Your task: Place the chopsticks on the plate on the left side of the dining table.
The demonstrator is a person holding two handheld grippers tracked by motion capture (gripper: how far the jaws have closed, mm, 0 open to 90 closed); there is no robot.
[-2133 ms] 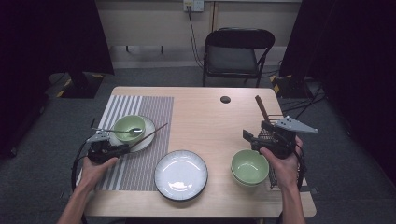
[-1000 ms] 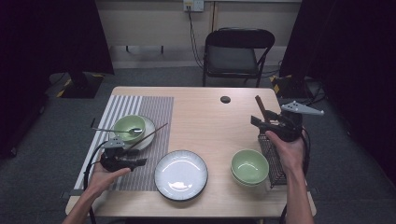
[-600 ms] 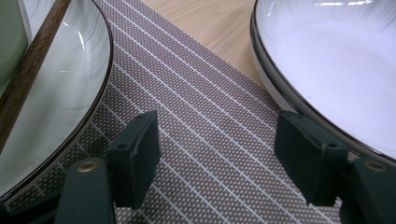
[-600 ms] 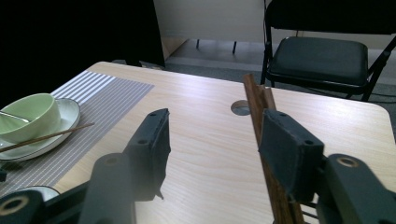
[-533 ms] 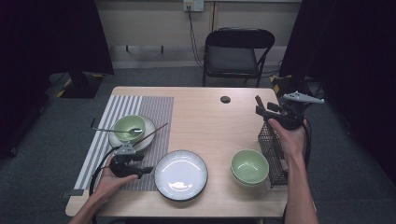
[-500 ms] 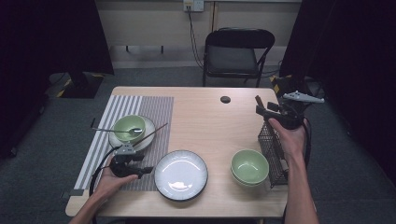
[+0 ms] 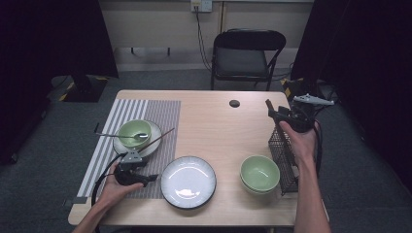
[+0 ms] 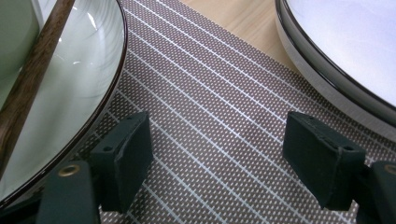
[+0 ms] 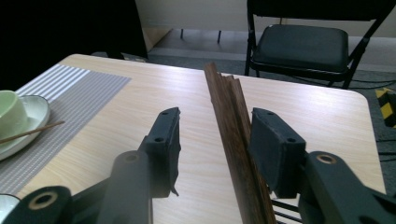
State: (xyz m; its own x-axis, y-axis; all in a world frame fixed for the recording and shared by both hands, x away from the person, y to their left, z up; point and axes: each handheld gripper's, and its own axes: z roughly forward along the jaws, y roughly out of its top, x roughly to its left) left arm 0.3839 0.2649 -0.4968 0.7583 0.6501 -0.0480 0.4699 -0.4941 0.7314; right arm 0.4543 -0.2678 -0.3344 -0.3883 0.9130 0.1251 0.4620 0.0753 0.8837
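Chopsticks between right claw jaws, touching one pad, jaws just closing, not clamped. Left claw released, just opening, over placemat.

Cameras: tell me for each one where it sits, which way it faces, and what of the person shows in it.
High view: fixed above the person's side, looking forward and down on the table; both forearms enter from below, with left gripper and right gripper.
Left gripper view: rides that gripper, looking down at the striped placemat between its open jaws.
Right gripper view: rides that gripper, looking level across the table toward the chair; its jaws flank the wooden chopsticks.
Shared: the white plate appears in the high and left gripper views.
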